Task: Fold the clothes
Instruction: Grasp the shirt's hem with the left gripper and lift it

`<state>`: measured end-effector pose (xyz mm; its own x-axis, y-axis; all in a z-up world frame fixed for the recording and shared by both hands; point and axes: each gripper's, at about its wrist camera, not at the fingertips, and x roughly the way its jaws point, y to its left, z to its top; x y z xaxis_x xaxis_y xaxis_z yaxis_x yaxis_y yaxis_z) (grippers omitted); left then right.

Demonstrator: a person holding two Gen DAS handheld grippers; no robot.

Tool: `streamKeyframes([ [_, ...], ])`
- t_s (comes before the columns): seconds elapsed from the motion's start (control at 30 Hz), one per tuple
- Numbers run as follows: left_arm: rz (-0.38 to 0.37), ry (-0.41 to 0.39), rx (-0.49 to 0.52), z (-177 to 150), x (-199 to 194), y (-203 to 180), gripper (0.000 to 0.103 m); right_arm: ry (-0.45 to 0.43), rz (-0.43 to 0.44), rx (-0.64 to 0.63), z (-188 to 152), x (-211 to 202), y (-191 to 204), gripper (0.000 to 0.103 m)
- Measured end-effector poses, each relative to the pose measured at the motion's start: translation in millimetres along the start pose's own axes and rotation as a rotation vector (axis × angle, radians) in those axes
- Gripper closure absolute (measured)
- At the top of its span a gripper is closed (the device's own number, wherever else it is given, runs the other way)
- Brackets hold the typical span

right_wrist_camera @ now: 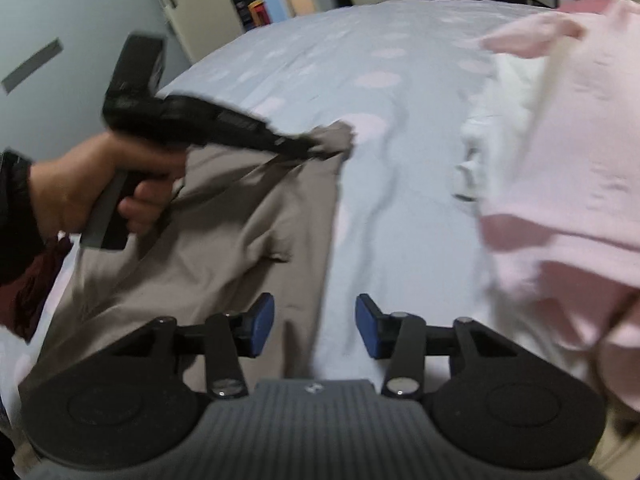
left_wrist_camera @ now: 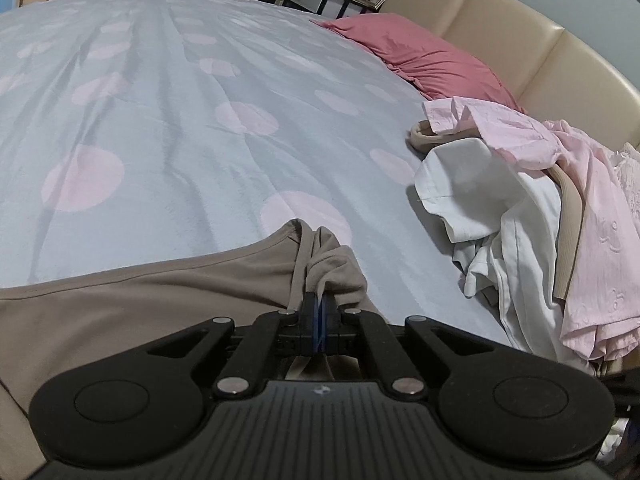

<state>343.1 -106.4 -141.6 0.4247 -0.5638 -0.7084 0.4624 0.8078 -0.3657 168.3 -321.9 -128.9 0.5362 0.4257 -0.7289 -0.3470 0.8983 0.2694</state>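
A taupe garment (left_wrist_camera: 132, 300) lies on the bed near its front edge. My left gripper (left_wrist_camera: 319, 300) is shut on a bunched corner of it, the cloth pinched between the blue pads. In the right wrist view the left gripper (right_wrist_camera: 316, 148) holds that corner of the taupe garment (right_wrist_camera: 224, 248) lifted. My right gripper (right_wrist_camera: 315, 322) is open and empty, its blue pads (right_wrist_camera: 262, 320) wide apart, just above the garment's right edge and the sheet.
The bed has a pale blue sheet with pink dots (left_wrist_camera: 200, 100). A pile of white and pink clothes (left_wrist_camera: 540, 208) lies at the right, also in the right wrist view (right_wrist_camera: 560, 160). A rose pillow (left_wrist_camera: 424, 60) and beige headboard (left_wrist_camera: 520, 32) stand behind. A door (right_wrist_camera: 168, 8) is beyond the bed.
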Motion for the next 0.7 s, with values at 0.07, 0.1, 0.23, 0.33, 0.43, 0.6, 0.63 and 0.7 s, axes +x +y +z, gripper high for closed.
streamKeyframes([
  [0.07,-0.001,-0.001,-0.003,0.3,-0.4,0.5,0.103,0.03,-0.007,-0.02,-2.1,9.4,8.3,0.068],
  [0.1,-0.001,-0.001,-0.003,0.5,-0.6,0.9,0.103,0.054,-0.024,-0.028,-4.4,14.8,11.0,0.086],
  [0.23,-0.01,-0.008,-0.003,1.0,-1.8,0.1,0.103,0.097,-0.044,0.023,-7.9,14.6,0.6,0.1],
  [0.33,-0.035,-0.036,-0.007,1.3,-5.8,-0.9,0.103,0.086,-0.021,0.076,-5.7,0.8,-10.2,0.1],
  [0.43,-0.049,-0.05,-0.001,0.8,-5.1,-2.3,0.103,0.086,-0.025,0.124,-7.0,-7.1,-20.4,0.102],
  [0.6,-0.006,0.006,-0.054,-1.6,8.8,2.5,0.103,0.125,-0.068,0.143,-16.3,-2.8,-26.7,0.103],
  [0.63,-0.009,0.006,-0.055,-1.3,9.3,2.7,0.103,0.104,-0.062,0.128,-14.4,-5.3,-23.7,0.103],
  [0.7,-0.026,-0.006,-0.035,0.2,7.7,1.3,0.103,0.064,-0.052,0.098,-10.6,-9.8,-17.4,0.091],
])
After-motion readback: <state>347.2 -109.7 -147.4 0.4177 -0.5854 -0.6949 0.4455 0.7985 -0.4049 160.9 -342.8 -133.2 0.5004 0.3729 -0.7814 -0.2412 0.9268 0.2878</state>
